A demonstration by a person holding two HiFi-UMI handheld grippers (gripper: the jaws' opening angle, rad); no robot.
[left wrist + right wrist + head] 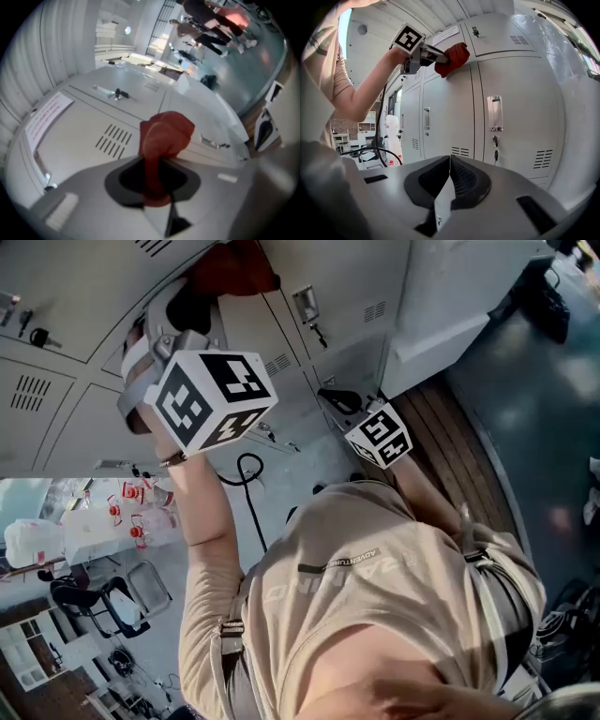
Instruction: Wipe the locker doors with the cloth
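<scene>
— Where is the red fabric cloth (pixel 164 133) at this moment?

— It is clamped between the two jaws of the left gripper (pixel 152 176); one end sits deep between them, and the loose, bunched end stands out in front of the tips; this bunched end lies against the grey metal locker doors (pixel 515 93), on the upper row.

— On which part of the door exactly?

— At the lower corner of the upper door that bears the white paper label (pixel 446 34), close to the seam with the neighbouring upper door; in the left gripper view the narrow vent slots (pixel 111 140) of this door are just beside the cloth.

— And the right gripper (pixel 449 176)?

— Its jaws are pressed together with nothing between them; it is held low and well apart from the cloth, facing the lower row of doors.

— What is seen on the lower doors?

— A silver metal handle (pixel 495 112) stands upright near the edge of the door in front; a small key (pixel 495 151) hangs in the lock just under it.

— Anything more around?

— The person's bare forearm (pixel 365 93) reaches up to the left gripper; a black cable (pixel 380 122) hangs down beside it; in the head view the marker cube of each gripper is turned to the camera.
</scene>
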